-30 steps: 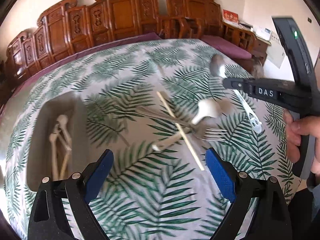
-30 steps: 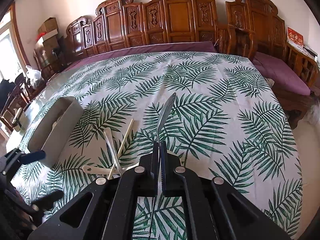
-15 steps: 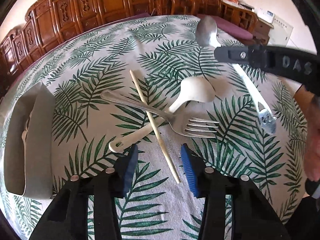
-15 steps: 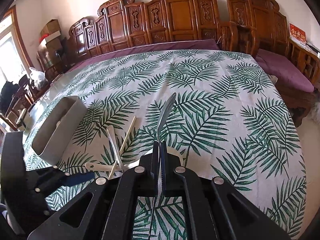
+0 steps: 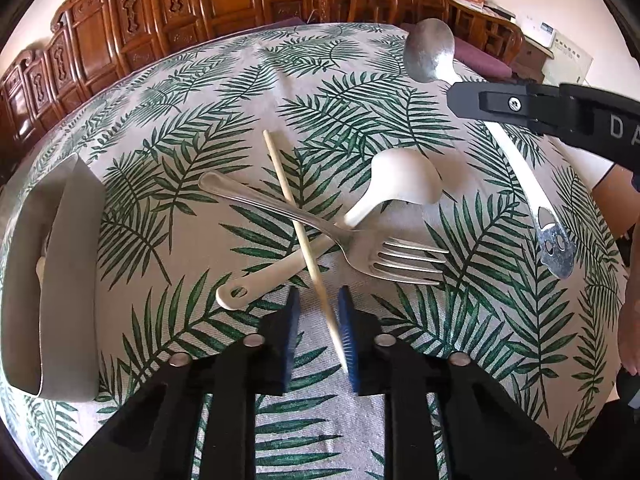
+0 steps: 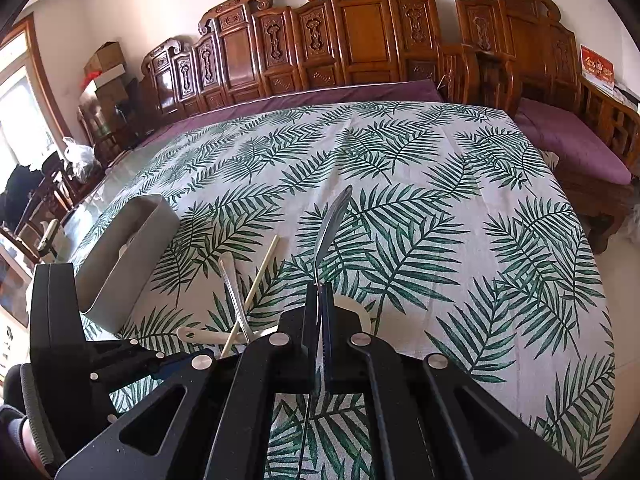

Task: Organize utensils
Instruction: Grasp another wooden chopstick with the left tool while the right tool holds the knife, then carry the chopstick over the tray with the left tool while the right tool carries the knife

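A pale chopstick (image 5: 296, 220) lies across a metal fork (image 5: 360, 240) and a white plastic spoon (image 5: 400, 184) on the leaf-print cloth. My left gripper (image 5: 319, 308) is low over the chopstick's near end. Its jaws are closing, the stick lies between the blue pads against the right one, and the left pad stands apart. My right gripper (image 6: 320, 292) is shut on a metal spoon (image 6: 334, 220), held in the air at the right. Its bowl (image 5: 430, 50) points away. The grey container (image 5: 68, 280) at the left holds white utensils.
Carved wooden chairs (image 6: 360, 32) and purple cushions (image 6: 572, 144) ring the far side of the table. A person's hand (image 5: 632, 320) shows at the right edge. The cloth (image 6: 440, 168) runs bare beyond the utensil pile.
My left gripper has come down and forward onto the chopstick's near end. Its jaws have gone from wide apart to a narrow gap around the stick. The right gripper and its spoon stayed put.
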`<control>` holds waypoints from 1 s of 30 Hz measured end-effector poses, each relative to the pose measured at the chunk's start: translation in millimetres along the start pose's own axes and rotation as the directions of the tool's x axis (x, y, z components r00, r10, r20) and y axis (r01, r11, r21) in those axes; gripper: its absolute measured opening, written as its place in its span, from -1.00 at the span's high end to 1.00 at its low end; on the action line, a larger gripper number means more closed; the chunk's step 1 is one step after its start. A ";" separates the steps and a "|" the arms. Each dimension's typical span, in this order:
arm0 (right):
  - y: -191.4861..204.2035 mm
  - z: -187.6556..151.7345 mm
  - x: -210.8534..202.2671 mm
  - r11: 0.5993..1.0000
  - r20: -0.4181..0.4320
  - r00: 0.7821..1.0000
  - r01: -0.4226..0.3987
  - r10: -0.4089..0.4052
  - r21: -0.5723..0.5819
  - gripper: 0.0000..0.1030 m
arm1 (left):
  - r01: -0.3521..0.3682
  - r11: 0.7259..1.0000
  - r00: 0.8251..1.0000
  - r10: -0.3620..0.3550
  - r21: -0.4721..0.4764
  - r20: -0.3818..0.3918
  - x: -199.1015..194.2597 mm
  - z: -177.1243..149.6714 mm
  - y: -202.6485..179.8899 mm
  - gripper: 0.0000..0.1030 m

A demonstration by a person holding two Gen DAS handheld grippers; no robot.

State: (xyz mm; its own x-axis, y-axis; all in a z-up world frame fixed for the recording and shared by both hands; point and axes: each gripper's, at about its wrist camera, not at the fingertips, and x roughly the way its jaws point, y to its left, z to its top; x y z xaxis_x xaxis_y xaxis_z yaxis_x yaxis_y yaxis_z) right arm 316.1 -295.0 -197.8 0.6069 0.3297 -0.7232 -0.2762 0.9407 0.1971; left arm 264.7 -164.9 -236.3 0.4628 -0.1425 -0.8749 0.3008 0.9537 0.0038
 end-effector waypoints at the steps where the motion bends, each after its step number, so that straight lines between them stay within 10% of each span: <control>1: 1.0 -0.1 0.3 1.000 -0.001 1.000 -0.001 0.001 -0.002 0.94 | 0.004 1.000 1.000 -0.004 -0.005 -0.002 0.1 0.3 2.0 0.84; 30: 5.6 3.4 -9.7 1.000 0.027 1.000 -0.011 0.012 -0.016 0.94 | 0.077 0.997 0.981 -0.079 0.017 0.178 -103.5 7.6 14.8 0.92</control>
State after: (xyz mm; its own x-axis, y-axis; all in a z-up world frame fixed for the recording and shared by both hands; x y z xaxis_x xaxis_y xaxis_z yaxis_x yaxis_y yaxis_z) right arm 311.2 -292.7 -187.5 0.6232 0.3429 -0.7029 -0.2947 0.9355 0.1951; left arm 227.5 -138.1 -142.0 0.5788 -0.2620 -0.7722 0.3499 0.9352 -0.0551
